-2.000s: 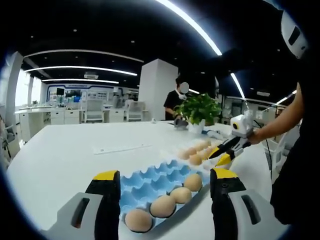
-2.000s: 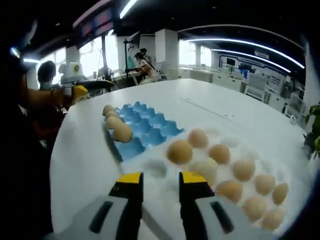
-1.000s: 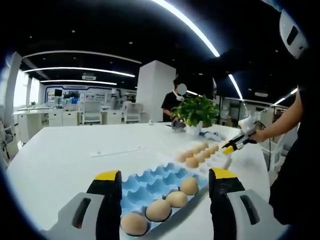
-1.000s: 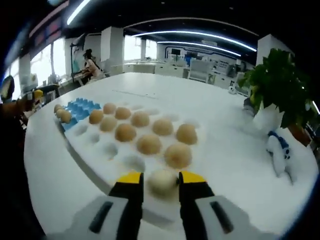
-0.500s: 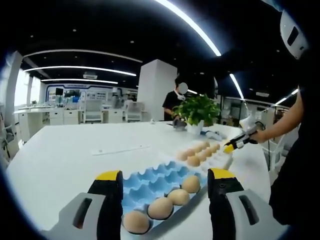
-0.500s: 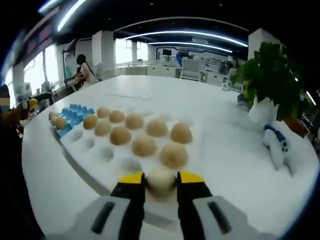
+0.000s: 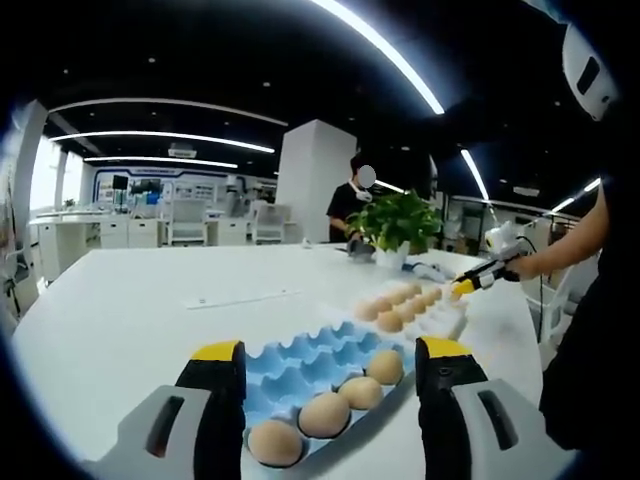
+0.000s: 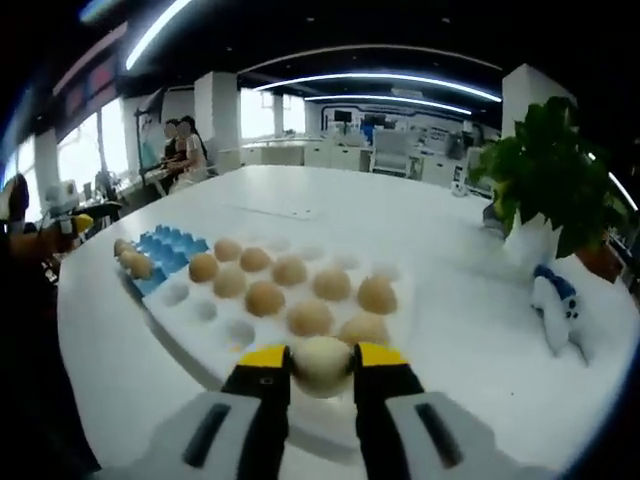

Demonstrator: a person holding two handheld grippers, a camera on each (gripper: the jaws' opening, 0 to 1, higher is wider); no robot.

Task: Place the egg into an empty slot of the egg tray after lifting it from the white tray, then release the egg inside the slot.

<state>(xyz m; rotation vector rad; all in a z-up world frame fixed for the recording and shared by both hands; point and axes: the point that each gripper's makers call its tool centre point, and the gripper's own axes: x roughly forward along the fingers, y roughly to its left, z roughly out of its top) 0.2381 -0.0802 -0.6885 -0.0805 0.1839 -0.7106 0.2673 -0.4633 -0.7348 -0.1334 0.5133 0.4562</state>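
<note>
A pale egg [image 8: 322, 365] is clamped in the right gripper [image 8: 321, 368], lifted just above the white tray [image 8: 190, 322]; carrying to the blue egg tray [image 7: 300, 362] and releasing remain. The left gripper [image 7: 325, 352] is held apart.

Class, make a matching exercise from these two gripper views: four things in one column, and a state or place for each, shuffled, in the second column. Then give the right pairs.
Things
1. pale egg
2. blue egg tray
3. left gripper
4. potted plant

States or places
A. open, above the blue tray
B. gripped between the right gripper fingers
C. stands on the table beyond the white tray
D. holds a row of brown eggs, other slots empty

Pairs: 1-B, 2-D, 3-A, 4-C
</note>
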